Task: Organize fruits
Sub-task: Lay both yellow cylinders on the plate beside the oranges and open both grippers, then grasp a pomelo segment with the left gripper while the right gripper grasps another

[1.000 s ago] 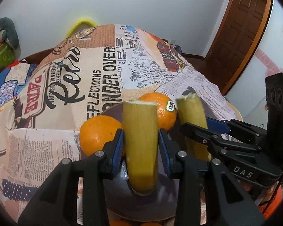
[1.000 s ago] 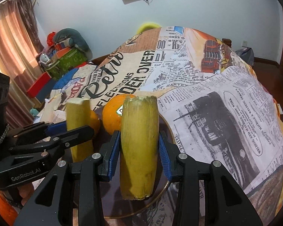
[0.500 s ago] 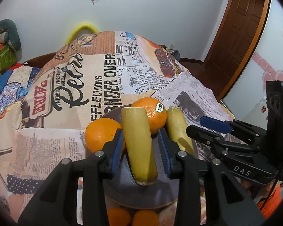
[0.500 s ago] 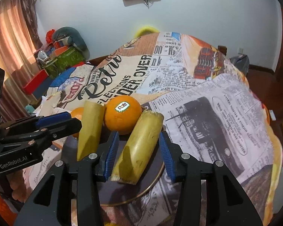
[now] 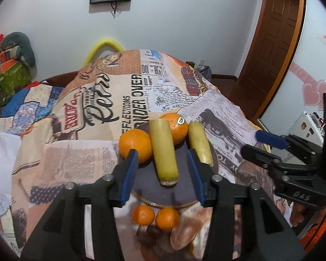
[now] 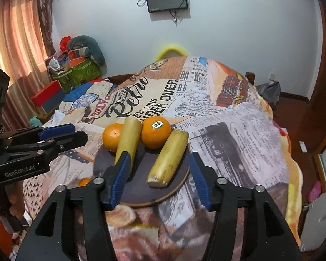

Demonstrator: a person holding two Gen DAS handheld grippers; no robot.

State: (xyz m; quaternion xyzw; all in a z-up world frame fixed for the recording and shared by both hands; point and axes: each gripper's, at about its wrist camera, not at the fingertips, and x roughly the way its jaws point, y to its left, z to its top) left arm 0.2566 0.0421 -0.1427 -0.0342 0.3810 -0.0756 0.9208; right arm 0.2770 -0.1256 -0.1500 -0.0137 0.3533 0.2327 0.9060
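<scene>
A dark round plate (image 5: pixel 180 187) (image 6: pixel 139 174) lies on the newspaper-print cloth. It carries two oranges (image 5: pixel 135 145) (image 5: pixel 173 128) and two yellow cut pieces, one in the middle (image 5: pixel 164 150) and one at the right (image 5: pixel 199 143). In the right wrist view the pieces (image 6: pixel 128 141) (image 6: pixel 169 157) flank the stickered orange (image 6: pixel 156 134). My left gripper (image 5: pixel 163 174) is open and empty, above and behind the middle piece. My right gripper (image 6: pixel 157 178) is open and empty, behind the right piece; it also shows in the left wrist view (image 5: pixel 269 145).
Two small tangerines (image 5: pixel 143 214) (image 5: pixel 167 218) and a pale peeled fruit (image 5: pixel 184 232) lie on the cloth in front of the plate. The cloth-covered table (image 6: pixel 239 130) drops off at the right. Boxes and clutter (image 6: pixel 76 69) stand at the far left, a wooden door (image 5: pixel 276 43) at the right.
Both grippers have opened and let go of the yellow pieces, which now lie on the plate. Both grippers have drawn back and up from the plate.
</scene>
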